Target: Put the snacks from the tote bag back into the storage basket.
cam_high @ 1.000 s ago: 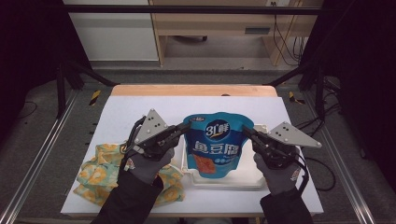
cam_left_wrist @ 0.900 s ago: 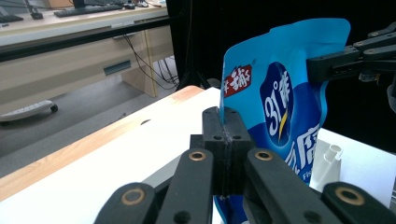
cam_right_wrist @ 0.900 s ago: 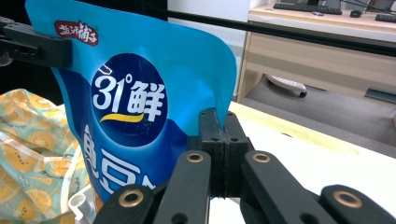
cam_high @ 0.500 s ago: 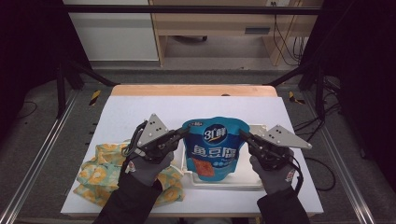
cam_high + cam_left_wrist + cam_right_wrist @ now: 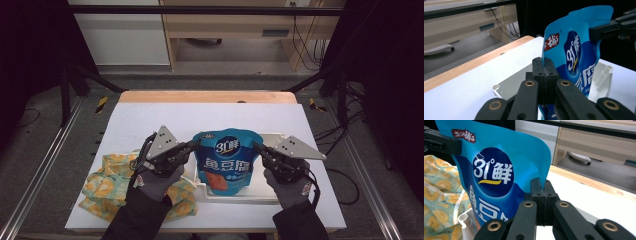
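A blue snack pouch (image 5: pixel 227 160) with white and red print stands upright over a white tray (image 5: pixel 272 192). My left gripper (image 5: pixel 196 144) is shut on the pouch's upper left edge and my right gripper (image 5: pixel 256 146) on its upper right edge. In the left gripper view my closed jaws (image 5: pixel 543 65) pinch the pouch (image 5: pixel 574 55), and the other gripper (image 5: pixel 599 31) grips its far top corner. In the right gripper view my jaws (image 5: pixel 541 186) clamp the pouch (image 5: pixel 496 170) edge, with the left gripper (image 5: pixel 441 143) on the opposite corner.
A yellow fruit-print cloth (image 5: pixel 107 185) lies crumpled at the near left of the white tabletop (image 5: pixel 150 120), partly under my left forearm. The tray's corner posts show in the gripper views (image 5: pixel 495 87) (image 5: pixel 465 220). A wooden strip (image 5: pixel 205 96) runs along the far edge.
The right gripper has shifted a little inward to the left, and the pouch has sunk slightly toward the tray. Both grips on the pouch are unchanged.
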The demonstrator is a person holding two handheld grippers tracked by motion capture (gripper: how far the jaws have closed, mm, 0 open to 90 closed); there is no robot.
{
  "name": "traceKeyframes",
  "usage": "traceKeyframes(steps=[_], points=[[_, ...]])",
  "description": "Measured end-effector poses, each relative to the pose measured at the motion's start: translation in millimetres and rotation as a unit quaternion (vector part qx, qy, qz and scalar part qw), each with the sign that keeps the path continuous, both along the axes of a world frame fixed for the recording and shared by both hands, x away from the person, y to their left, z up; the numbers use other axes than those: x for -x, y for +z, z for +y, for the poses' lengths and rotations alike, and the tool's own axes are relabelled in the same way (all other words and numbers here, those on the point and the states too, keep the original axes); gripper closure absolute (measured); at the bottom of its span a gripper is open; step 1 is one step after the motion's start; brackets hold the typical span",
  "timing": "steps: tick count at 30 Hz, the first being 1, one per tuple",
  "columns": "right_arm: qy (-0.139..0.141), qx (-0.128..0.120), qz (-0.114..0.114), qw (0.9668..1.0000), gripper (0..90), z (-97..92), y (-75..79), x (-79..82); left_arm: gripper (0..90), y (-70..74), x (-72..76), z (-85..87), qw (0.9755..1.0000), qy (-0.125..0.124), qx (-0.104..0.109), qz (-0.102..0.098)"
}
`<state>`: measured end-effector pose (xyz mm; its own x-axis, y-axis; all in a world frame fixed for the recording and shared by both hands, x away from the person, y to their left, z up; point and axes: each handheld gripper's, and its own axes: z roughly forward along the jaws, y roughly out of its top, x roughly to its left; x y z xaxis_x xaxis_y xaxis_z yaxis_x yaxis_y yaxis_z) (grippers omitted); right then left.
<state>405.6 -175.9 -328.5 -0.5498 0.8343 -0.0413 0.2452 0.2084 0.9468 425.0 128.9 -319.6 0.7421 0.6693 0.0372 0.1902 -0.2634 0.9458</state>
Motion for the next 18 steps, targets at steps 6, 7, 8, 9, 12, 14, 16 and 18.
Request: traceKeyframes(steps=[6, 7, 8, 9, 12, 14, 16, 18], points=[[0.001, -0.001, 0.002, 1.0000, 90.0, -0.5, -2.1, 0.8, 90.0, -1.5, 1.3, 0.4, 1.0000, -0.002, 0.001, 0.000], [0.001, -0.001, 0.001, 1.0000, 90.0, -0.5, -2.3, 1.1, 90.0, -1.5, 1.5, 0.3, 1.0000, -0.002, 0.001, 0.000], [0.001, -0.002, 0.001, 1.0000, 90.0, -0.5, -2.5, 1.3, 90.0, -1.8, 1.9, 0.0, 1.0000, -0.001, 0.003, 0.000], [0.001, -0.003, 0.001, 1.0000, 90.0, -0.7, -2.7, 1.6, 90.0, -2.0, 2.4, 0.0, 1.0000, -0.002, 0.003, -0.001], [0.001, -0.004, 0.001, 1.0000, 89.5, -1.3, -3.4, 2.7, 89.9, -3.4, 3.6, 0.5, 1.0000, -0.002, 0.005, -0.003], [-0.001, -0.003, -0.001, 1.0000, 87.6, -1.0, -3.6, 3.5, 89.3, -4.2, 4.4, 1.1, 1.0000, -0.001, 0.006, -0.005], [-0.002, -0.004, -0.001, 1.0000, 85.9, -1.2, -3.7, 3.7, 87.8, -4.4, 4.8, 1.5, 1.0000, 0.001, 0.006, -0.006], [-0.003, -0.005, -0.001, 1.0000, 83.9, -1.6, -3.7, 3.9, 85.9, -4.2, 5.2, 1.7, 1.0000, 0.001, 0.004, -0.007]])
